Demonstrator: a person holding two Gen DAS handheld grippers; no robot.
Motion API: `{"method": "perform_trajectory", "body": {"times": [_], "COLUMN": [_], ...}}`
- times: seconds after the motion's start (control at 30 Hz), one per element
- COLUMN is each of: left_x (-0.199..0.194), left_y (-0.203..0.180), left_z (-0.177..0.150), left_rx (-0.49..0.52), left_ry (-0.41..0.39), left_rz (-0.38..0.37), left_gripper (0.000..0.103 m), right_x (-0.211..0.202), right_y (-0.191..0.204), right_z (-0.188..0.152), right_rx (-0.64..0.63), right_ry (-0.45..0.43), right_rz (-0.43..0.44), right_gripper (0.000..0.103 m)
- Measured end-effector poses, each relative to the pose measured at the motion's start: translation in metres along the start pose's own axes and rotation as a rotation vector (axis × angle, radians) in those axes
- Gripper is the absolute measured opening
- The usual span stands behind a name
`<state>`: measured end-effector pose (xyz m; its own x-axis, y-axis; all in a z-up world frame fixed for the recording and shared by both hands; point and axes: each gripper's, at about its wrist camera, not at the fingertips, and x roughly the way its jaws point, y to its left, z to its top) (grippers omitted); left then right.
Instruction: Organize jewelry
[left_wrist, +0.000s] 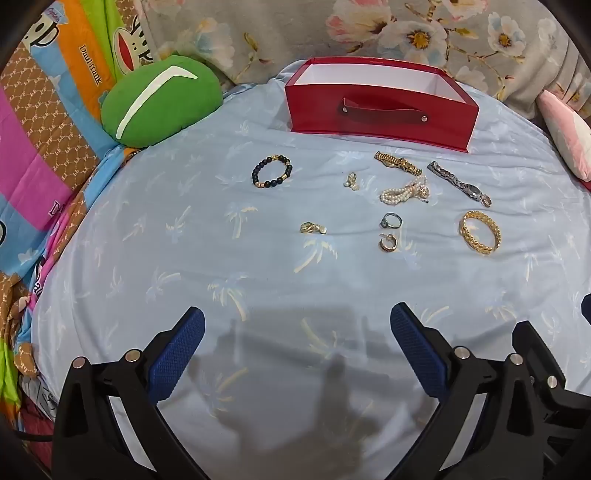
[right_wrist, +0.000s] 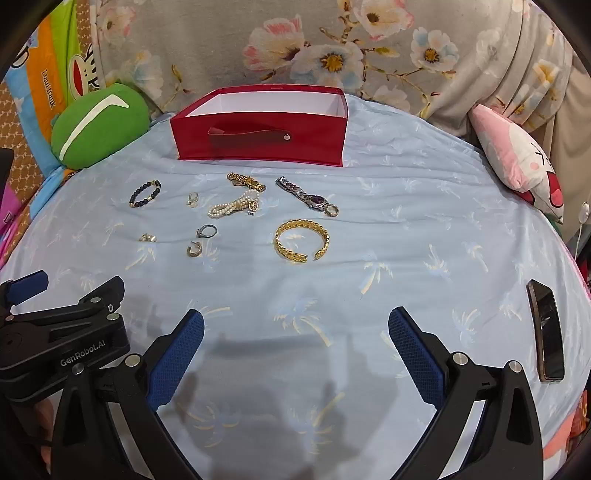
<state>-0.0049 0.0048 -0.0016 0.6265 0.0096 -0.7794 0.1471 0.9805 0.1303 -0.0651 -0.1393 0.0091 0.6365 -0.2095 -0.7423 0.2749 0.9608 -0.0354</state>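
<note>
Both grippers hover side by side over the near edge of a bed covered in a pale blue sheet (left_wrist: 155, 258) printed with palm trees, and each holds nothing. The left gripper (left_wrist: 297, 321) has its blue-padded fingers spread wide, and the right gripper (right_wrist: 295, 321) is spread just as wide, the left one's black body showing at the lower left of the right wrist view. All the jewelry lies ahead of the fingertips, well apart from them, toward the far edge of the sheet. A red box (left_wrist: 380, 118) with a strap handle stands open-topped at the far edge. In front of it, from left to right, lie a dark beaded bracelet (left_wrist: 272, 171), a small pearl earring (left_wrist: 351, 181), a gold watch (left_wrist: 397, 163), a pearl bracelet (left_wrist: 404, 191) and a silver watch (left_wrist: 458, 182). Nearer the grippers lie a gold leaf earring (left_wrist: 313, 228), a silver ring (left_wrist: 390, 220), a hoop earring (left_wrist: 388, 242) just in front of the ring, and a gold cuff bangle (left_wrist: 479, 232) off to the right. A small ring (right_wrist: 331, 211) touches the near end of the silver watch. A green cushion (left_wrist: 162, 99) sits at the far left corner, a pink pillow (right_wrist: 517, 155) at the far right, and a phone (right_wrist: 546, 328) lies near the right edge.
</note>
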Motion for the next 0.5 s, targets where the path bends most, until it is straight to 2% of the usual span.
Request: {"method": "perform_trajectory", "body": {"times": [0.5], "left_x": [0.001], "left_y": [0.0054], "left_z": [-0.0004], "left_rx": [-0.008], "left_ry": [0.01], "left_rz": [-0.002], "left_gripper": [0.098], "right_x": [0.0008], "right_y": [0.0013], "right_z": [-0.0005], "right_rx": [0.001], "right_ry": [0.002], "right_rz": [0.002], "right_gripper": [0.098]}}
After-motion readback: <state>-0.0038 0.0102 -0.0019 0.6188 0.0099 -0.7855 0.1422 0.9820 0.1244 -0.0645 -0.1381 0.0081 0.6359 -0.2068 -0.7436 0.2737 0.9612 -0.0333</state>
